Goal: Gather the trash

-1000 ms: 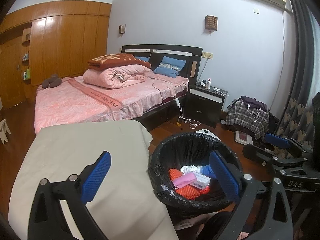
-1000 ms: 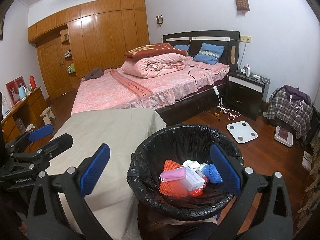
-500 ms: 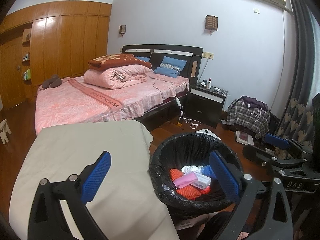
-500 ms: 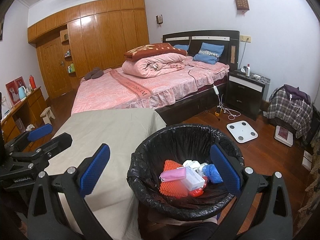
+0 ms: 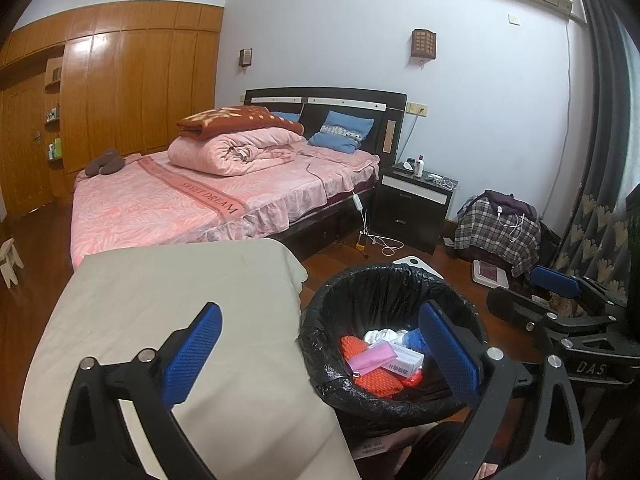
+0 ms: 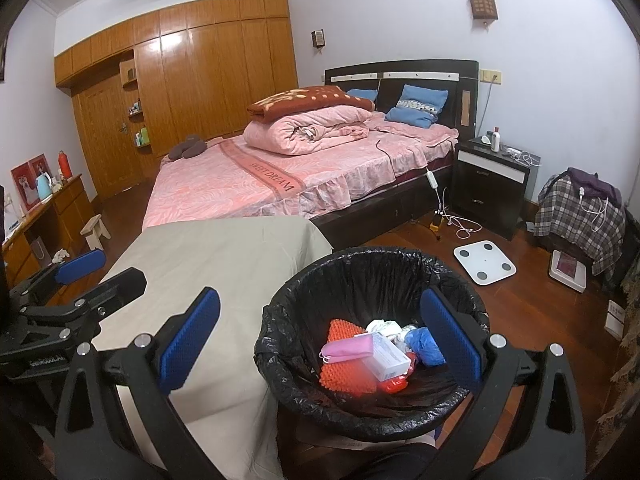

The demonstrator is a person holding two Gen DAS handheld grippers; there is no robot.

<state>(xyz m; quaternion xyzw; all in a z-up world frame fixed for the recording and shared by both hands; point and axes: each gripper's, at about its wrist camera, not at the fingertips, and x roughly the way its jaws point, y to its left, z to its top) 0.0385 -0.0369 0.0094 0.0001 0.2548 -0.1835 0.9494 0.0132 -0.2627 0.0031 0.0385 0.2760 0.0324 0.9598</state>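
A bin with a black liner (image 5: pixel 320 344) (image 6: pixel 280 376) stands on the floor beside a beige-covered table (image 5: pixel 168 304) (image 6: pixel 224 264). In it lie an orange mesh piece (image 6: pixel 344 376), a pink packet (image 6: pixel 346 350), a white box (image 6: pixel 390 358), blue plastic (image 6: pixel 428 346) and white crumpled paper (image 6: pixel 382 326). My left gripper (image 5: pixel 320 352) is open and empty above the table edge and bin. My right gripper (image 6: pixel 320 344) is open and empty above the bin. Each gripper shows in the other's view, the right (image 5: pixel 560 320) and the left (image 6: pixel 64 300).
A pink bed (image 6: pixel 280 176) with folded quilts stands behind the table. A dark nightstand (image 6: pixel 492 184), a white scale (image 6: pixel 484 262), cables and a plaid-covered pile (image 6: pixel 580 216) are at the right on the wooden floor. A wooden wardrobe (image 6: pixel 200 80) lines the far wall.
Both views have shifted only very slightly. Both grippers stay open and the trash in the bin has not moved.
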